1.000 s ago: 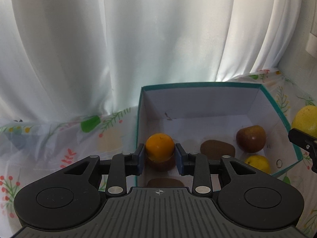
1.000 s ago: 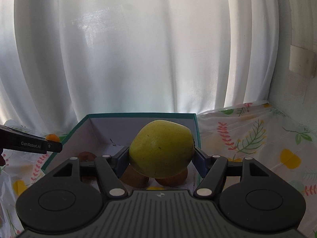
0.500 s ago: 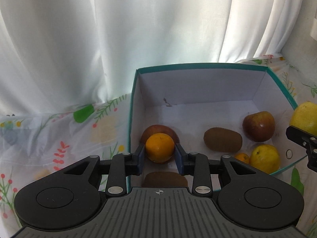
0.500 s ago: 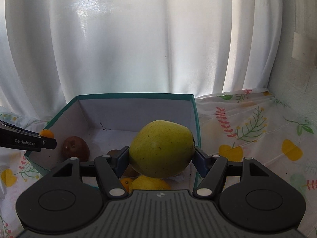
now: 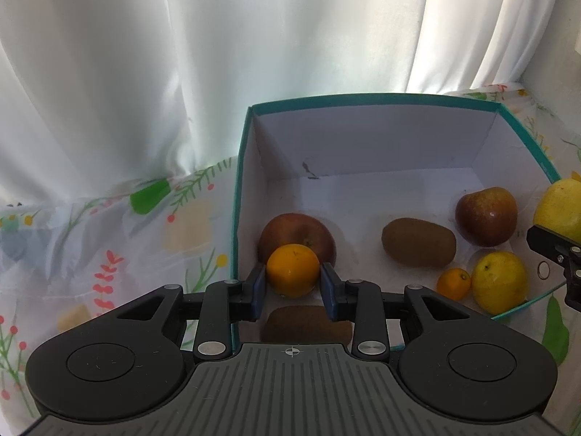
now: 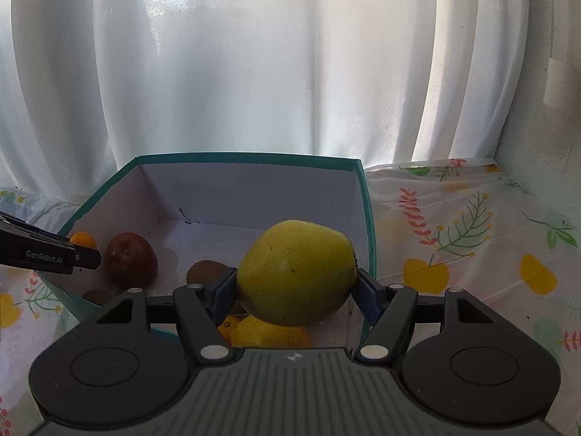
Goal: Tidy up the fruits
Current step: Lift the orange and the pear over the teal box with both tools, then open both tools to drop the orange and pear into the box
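Over box (image 5: 381,145), gripper-held orange (image 5: 292,270), pear (image 6: 296,270)

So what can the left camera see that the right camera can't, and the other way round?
Only the left camera shows the left gripper shut on the orange, the second red apple at the box's right side, and the kiwi lying just under the gripper.

Only the right camera shows the right gripper squarely, shut on the big yellow-green pear, plus the flowered cloth right of the box.

Both show the teal-edged box, the red apple at its left, a kiwi, a small orange, yellow fruit and the white curtain.
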Available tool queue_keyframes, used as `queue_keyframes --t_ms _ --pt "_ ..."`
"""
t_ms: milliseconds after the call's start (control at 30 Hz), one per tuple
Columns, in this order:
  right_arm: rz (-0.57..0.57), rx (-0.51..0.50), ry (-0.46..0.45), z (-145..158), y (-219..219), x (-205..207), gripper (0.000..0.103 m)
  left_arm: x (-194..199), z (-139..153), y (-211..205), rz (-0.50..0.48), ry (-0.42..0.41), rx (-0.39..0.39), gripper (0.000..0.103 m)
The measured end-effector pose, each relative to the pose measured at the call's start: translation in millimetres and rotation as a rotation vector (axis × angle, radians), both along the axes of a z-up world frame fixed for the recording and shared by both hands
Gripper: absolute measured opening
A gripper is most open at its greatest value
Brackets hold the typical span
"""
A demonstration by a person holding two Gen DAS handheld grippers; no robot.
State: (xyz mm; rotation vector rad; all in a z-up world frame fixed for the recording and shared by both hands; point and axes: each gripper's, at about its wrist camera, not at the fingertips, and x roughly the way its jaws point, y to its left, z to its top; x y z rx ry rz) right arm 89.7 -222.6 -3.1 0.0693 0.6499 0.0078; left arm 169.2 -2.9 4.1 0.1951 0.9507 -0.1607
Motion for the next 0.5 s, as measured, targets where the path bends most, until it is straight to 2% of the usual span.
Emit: queue_keyframes --t_ms 500 --pt "0.015 -0.01 0.009 -5.6 0.6 3.7 0.068 3.1 -4.7 -0.9 -0.004 0.014 0.007 0.037"
